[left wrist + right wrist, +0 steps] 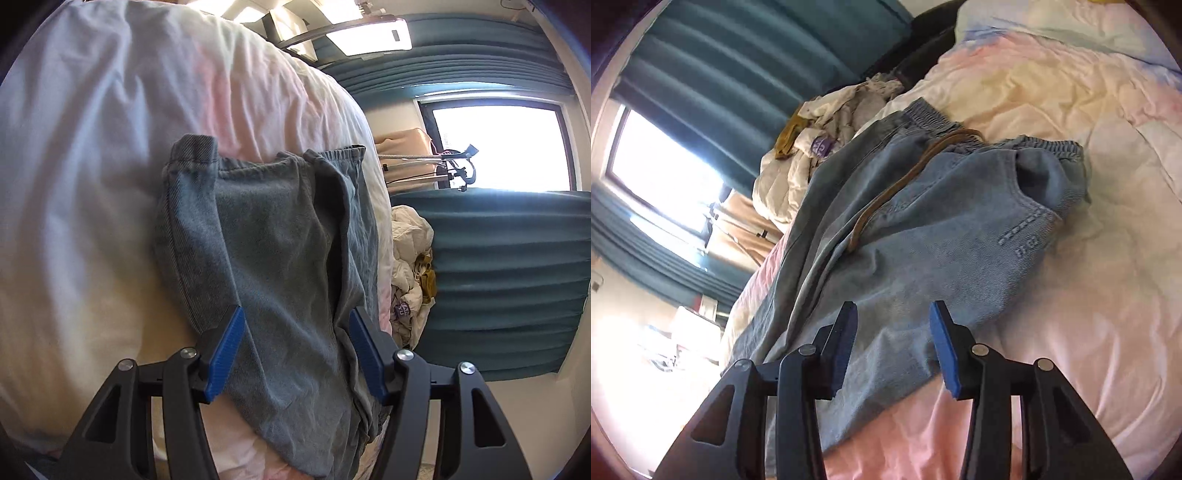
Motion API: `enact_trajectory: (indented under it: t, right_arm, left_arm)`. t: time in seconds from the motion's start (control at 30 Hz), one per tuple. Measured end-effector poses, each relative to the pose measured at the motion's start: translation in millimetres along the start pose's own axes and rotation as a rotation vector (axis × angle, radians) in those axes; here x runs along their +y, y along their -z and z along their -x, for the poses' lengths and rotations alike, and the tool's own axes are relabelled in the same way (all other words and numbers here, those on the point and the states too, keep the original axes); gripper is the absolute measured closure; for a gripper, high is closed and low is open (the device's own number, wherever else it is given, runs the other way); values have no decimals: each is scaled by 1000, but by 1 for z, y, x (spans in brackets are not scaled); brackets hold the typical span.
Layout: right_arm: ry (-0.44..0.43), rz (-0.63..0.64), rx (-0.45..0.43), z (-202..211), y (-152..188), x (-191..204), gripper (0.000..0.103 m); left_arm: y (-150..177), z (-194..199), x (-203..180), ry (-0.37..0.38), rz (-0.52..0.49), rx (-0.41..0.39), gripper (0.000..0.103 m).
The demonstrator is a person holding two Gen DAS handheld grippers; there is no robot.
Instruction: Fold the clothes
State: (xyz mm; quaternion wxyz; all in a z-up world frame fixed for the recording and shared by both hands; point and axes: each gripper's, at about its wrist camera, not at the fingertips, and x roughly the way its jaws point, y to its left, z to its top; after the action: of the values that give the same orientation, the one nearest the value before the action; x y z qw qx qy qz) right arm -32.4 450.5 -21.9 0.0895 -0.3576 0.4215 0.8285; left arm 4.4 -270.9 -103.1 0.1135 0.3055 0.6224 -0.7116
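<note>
A pair of light blue denim trousers [923, 236] lies on the bed's pastel sheet [1089, 258], elastic waistband at the far end, a brown drawstring [886, 195] across it. In the left wrist view the trouser legs [280, 258] lie flat with the hems at the far end. My left gripper [295, 321] is open, its blue pads either side of the leg cloth. My right gripper [894, 314] is open above the trousers' thigh area, holding nothing.
A heap of white and mustard clothes [820, 140] lies at the bed's edge beyond the trousers, also in the left wrist view [413, 266]. Teal curtains [509, 280] and a bright window [498, 144] stand beyond the bed.
</note>
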Motion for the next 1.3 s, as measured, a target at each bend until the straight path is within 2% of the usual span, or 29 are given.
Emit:
enact_trajectory:
  t: [0.13, 0.27, 0.33, 0.4, 0.43, 0.47, 0.6, 0.73, 0.83, 0.93, 0.97, 1.0, 1.03, 1.1, 1.3]
  right_arm:
    - [30, -133, -50, 12, -17, -38, 61]
    - [87, -264, -99, 17, -32, -75, 61]
    - [119, -318, -116, 17, -38, -91, 55]
    - [135, -368, -125, 13, -42, -105, 38]
    - [148, -387, -126, 10, -44, -110, 35]
    - [150, -400, -118, 5, -46, -114, 32]
    - [136, -441, -82, -17, -53, -125, 32]
    - [69, -468, -59, -48, -60, -124, 32]
    - [58, -444, -63, -65, -64, -119, 32]
    - [95, -396, -111, -67, -67, -113, 38]
    - [107, -382, -125, -66, -68, -112, 55]
    - [104, -378, -137, -64, -69, -110, 66]
    - [92, -364, -148, -61, -70, -107, 70]
    - [75, -324, -171, -54, -71, -99, 83]
    - [75, -132, -314, -18, -69, -59, 93]
  left_arm:
    - [6, -3, 15, -56, 40, 15, 43]
    - [3, -13, 19, -66, 48, 52, 43]
    - [2, -21, 18, -88, 38, 71, 43]
    - [2, -29, 19, -114, 37, 94, 43]
    - [1, -33, 20, -126, 39, 106, 43]
    - [1, -37, 21, -139, 43, 119, 43]
    - [-3, -53, 26, -150, 72, 163, 43]
    - [-9, -65, 22, -153, 59, 169, 43]
    - [-12, -73, 20, -144, 63, 176, 43]
    - [-13, -76, 17, -142, 51, 172, 43]
    - [-13, -75, 17, -137, 52, 168, 44]
    - [-13, -75, 16, -131, 55, 166, 50]
    - [-13, -74, 16, -117, 58, 166, 52]
    - [-14, -72, 15, -83, 61, 166, 55]
    - [-15, -63, 7, -52, 42, 135, 86]
